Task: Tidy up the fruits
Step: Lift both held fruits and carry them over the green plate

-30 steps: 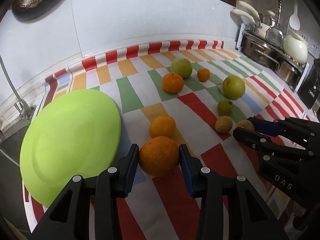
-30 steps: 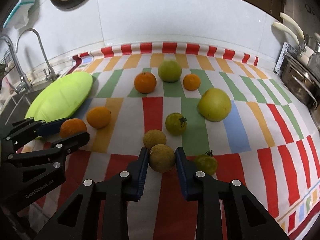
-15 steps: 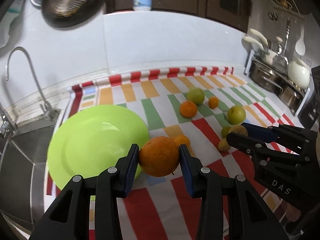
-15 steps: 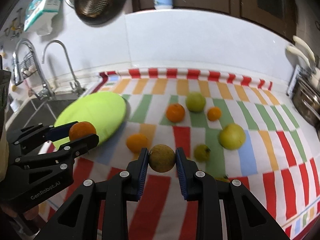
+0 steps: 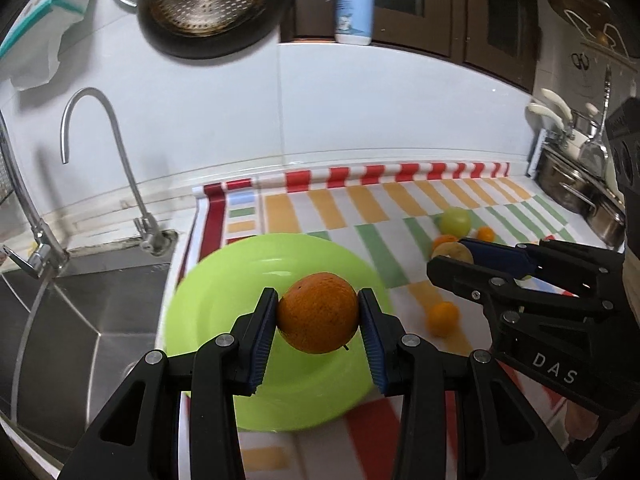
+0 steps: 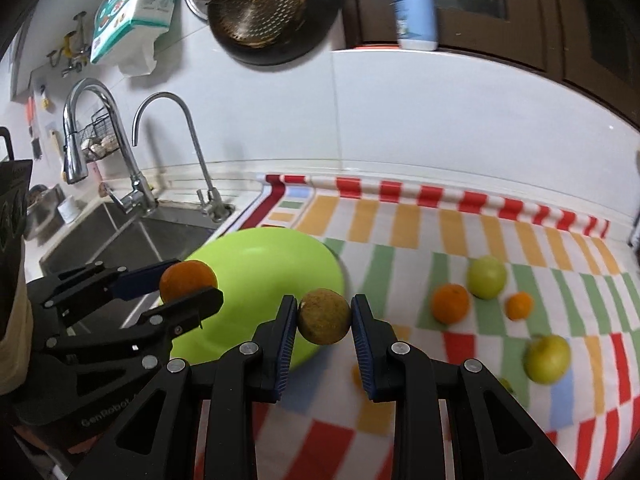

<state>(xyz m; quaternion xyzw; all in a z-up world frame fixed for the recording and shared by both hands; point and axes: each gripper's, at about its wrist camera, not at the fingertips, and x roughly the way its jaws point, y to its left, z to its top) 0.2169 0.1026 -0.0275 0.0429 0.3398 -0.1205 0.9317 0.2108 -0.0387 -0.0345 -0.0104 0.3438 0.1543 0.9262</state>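
Note:
My left gripper [image 5: 318, 320] is shut on a large orange [image 5: 318, 312] and holds it in the air over the lime green plate [image 5: 224, 304]. My right gripper [image 6: 324, 316] is shut on a brownish-yellow round fruit [image 6: 324, 316], held above the plate's right edge [image 6: 280, 260]. In the right wrist view the left gripper [image 6: 190, 286] with its orange [image 6: 188, 278] is at the left. In the left wrist view the right gripper [image 5: 452, 256] is at the right. Other fruits lie on the striped cloth: an orange [image 6: 450, 303], a green apple [image 6: 487, 277], a small orange [image 6: 519, 305], a yellow-green fruit [image 6: 547, 358].
A steel sink [image 5: 60, 320] with taps [image 5: 120, 160] lies left of the plate. Pots and utensils [image 5: 576, 188] stand at the far right. A white tiled wall rises behind the cloth [image 6: 460, 360]. A small orange [image 5: 442, 318] lies right of the plate.
Both grippers have lifted their fruits off the cloth and moved left toward the plate. The left orange is now over the plate; the right fruit has reached its right edge.

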